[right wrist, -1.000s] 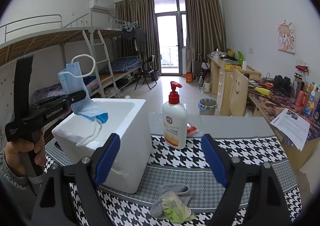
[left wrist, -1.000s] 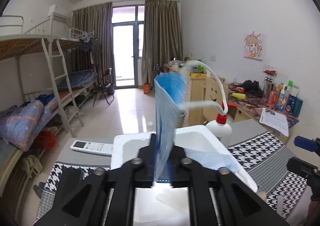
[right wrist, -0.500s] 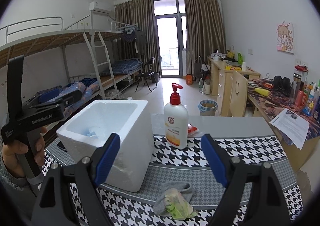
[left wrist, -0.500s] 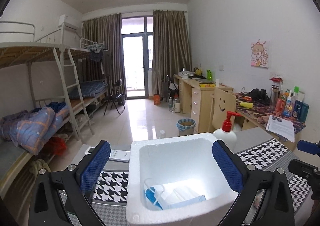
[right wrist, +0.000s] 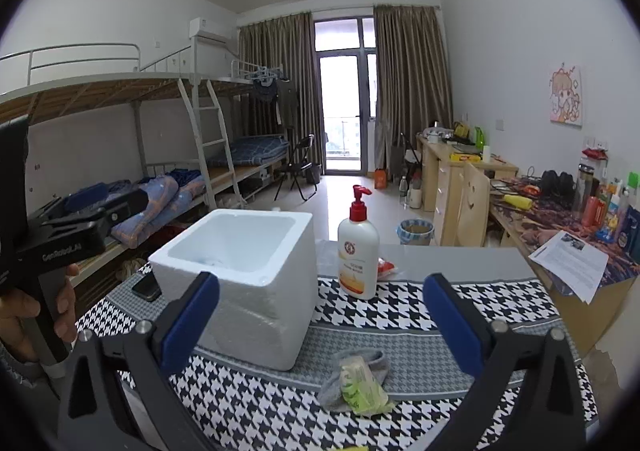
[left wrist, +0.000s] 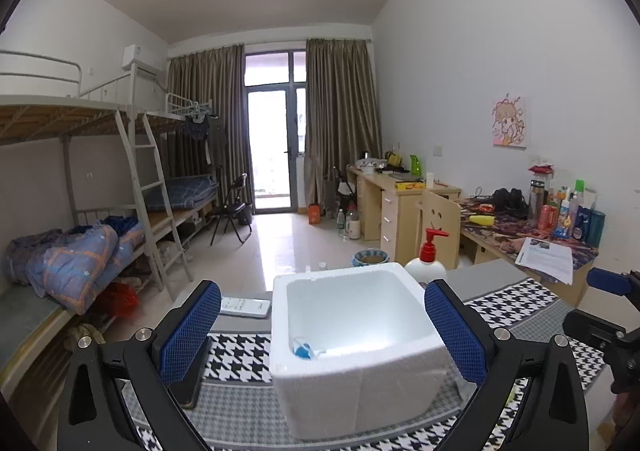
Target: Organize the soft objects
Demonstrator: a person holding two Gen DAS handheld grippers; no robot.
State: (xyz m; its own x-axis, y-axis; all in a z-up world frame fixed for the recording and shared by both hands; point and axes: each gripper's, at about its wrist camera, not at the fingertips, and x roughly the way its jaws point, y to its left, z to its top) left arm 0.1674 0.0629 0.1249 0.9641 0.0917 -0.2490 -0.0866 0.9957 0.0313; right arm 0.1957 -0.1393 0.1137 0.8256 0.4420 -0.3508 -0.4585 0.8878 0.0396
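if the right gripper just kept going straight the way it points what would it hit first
Probably the grey sock with a green packet on it, lying on the houndstooth cloth just ahead of the open right gripper; depth is uncertain.

Foam box [right wrist: 244,275] sitting on table [right wrist: 460,263]; mask [left wrist: 306,348] lying inside; pump bottle [right wrist: 358,251] standing just right; sock [right wrist: 356,379] lying before box; remote [left wrist: 245,307] lying behind-left.

"GenRobot.AI" on left claw's body [right wrist: 60,239], pump bottle [right wrist: 358,251] label unreadable
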